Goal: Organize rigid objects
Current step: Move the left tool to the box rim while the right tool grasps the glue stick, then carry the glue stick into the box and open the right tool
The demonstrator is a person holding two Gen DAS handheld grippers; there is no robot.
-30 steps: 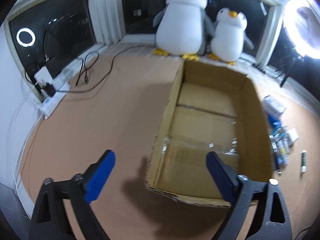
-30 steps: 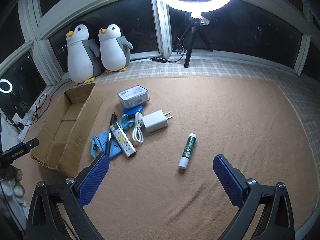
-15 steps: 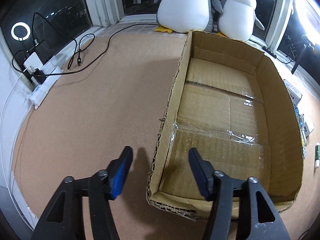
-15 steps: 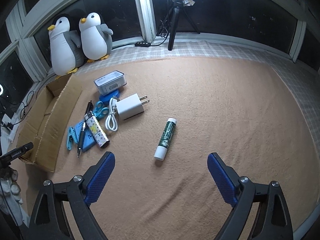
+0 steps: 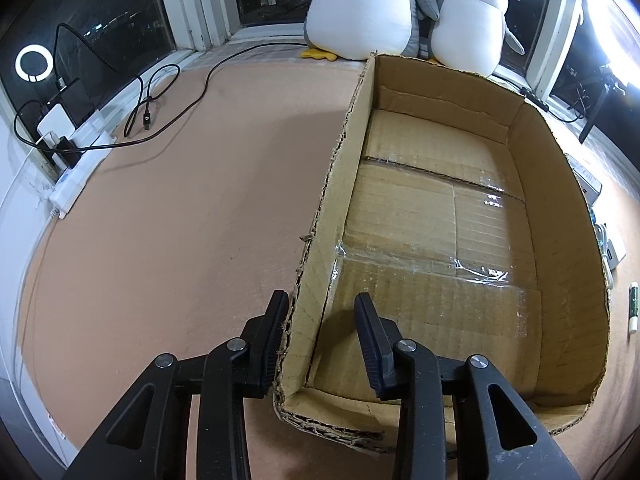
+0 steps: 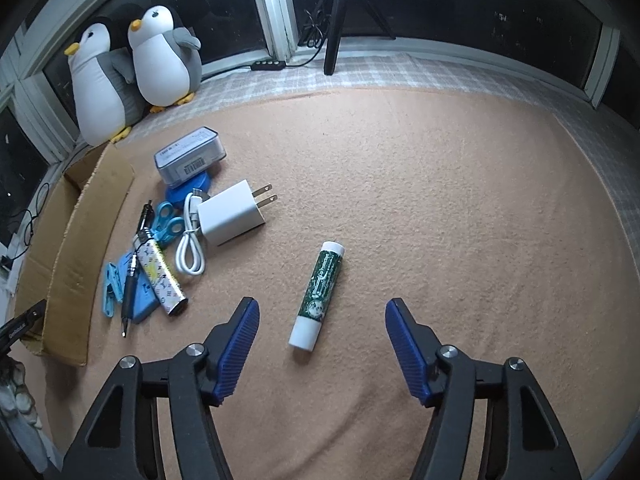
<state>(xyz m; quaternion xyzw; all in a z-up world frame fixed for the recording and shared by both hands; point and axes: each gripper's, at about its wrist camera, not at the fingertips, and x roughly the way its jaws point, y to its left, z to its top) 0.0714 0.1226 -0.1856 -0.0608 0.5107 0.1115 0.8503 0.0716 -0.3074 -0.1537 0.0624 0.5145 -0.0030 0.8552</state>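
Green tube flat, white cap toward right hand-held gripper

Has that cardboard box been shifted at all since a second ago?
Cannot tell for sure, but it looks unmoved: in the right wrist view the cardboard box sits beside the blue clip and below the penguins, as before. Only the cameras came closer.

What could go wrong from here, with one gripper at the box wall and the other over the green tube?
1. The left gripper straddles the torn wall of the cardboard box; its jaws have just closed there, and the ragged, thin edge may bend or tear if pulled.
2. The right gripper, jaws just narrowing, has the green tube between its fingers untouched; the round tube could roll or squirt out.
3. The charger and cable lie close by and could get nudged.
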